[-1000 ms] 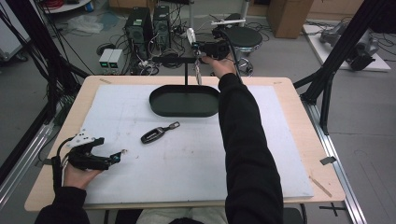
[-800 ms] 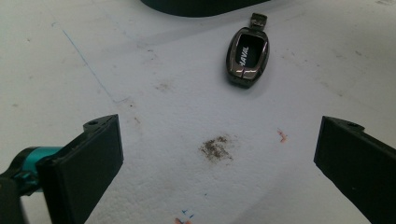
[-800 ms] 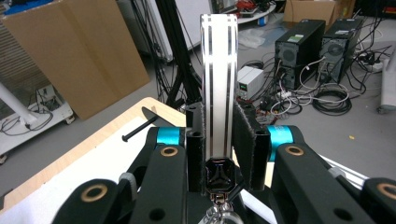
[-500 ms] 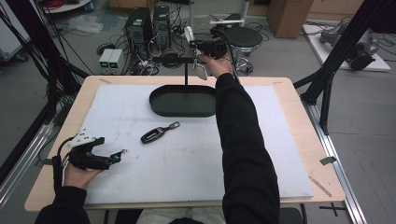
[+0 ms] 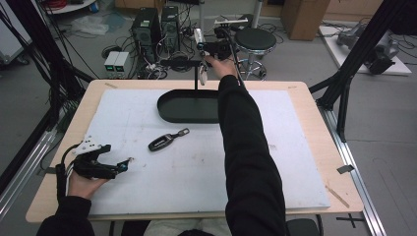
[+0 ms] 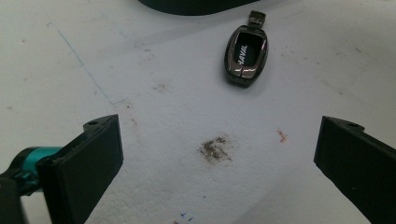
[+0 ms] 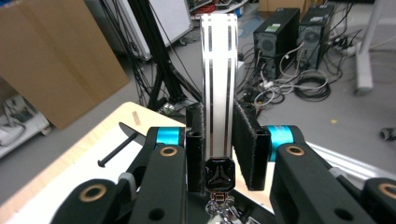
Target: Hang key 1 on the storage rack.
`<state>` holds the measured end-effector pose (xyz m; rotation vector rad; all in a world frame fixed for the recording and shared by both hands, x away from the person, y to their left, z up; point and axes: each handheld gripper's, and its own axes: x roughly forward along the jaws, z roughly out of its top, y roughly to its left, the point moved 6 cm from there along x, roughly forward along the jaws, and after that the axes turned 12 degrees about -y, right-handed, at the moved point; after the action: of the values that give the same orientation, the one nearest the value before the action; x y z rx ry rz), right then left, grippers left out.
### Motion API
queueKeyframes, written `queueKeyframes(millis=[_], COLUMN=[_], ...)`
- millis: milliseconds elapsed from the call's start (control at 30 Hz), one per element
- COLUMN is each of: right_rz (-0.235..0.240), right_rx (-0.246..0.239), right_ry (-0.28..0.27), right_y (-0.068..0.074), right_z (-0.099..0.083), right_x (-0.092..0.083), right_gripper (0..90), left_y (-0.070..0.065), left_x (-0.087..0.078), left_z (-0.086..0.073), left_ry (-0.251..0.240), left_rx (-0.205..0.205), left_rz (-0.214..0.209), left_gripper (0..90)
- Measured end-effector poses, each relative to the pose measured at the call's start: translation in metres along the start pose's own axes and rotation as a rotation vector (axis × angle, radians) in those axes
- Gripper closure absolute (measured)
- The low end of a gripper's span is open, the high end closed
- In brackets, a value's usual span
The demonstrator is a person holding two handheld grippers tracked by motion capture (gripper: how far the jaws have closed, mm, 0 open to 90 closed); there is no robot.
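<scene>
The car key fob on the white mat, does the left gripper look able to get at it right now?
Probably yes. The left gripper is open and aimed toward the car key fob, which lies flat with bare white mat between them. The black tray sits beyond the fob, not in the way.

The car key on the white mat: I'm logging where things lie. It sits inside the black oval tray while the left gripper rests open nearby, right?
Not quite. The car key lies on the white mat, outside the black oval tray and nearer the person than it, as the high view shows. The rest holds: the left gripper rests open nearby, its jaws wide apart in the left gripper view.
</scene>
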<state>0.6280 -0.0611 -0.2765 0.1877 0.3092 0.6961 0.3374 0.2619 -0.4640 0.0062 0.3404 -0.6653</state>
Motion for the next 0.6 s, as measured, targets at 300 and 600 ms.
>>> queueKeyframes(millis=[300,600], right_rz=[0.014,0.052], right_rx=[-0.001,-0.139], right_ry=[0.005,0.058], right_y=[0.004,0.012], right_z=[0.000,-0.018], right_x=[-0.005,-0.024], right_gripper=[23.6,0.6], left_y=[-0.001,-0.001], left_x=[0.000,0.000], left_z=[0.000,0.000], left_ry=[0.003,0.003], left_rx=[0.003,0.004], left_rz=[-0.002,0.001], left_gripper=[1.7,1.7])
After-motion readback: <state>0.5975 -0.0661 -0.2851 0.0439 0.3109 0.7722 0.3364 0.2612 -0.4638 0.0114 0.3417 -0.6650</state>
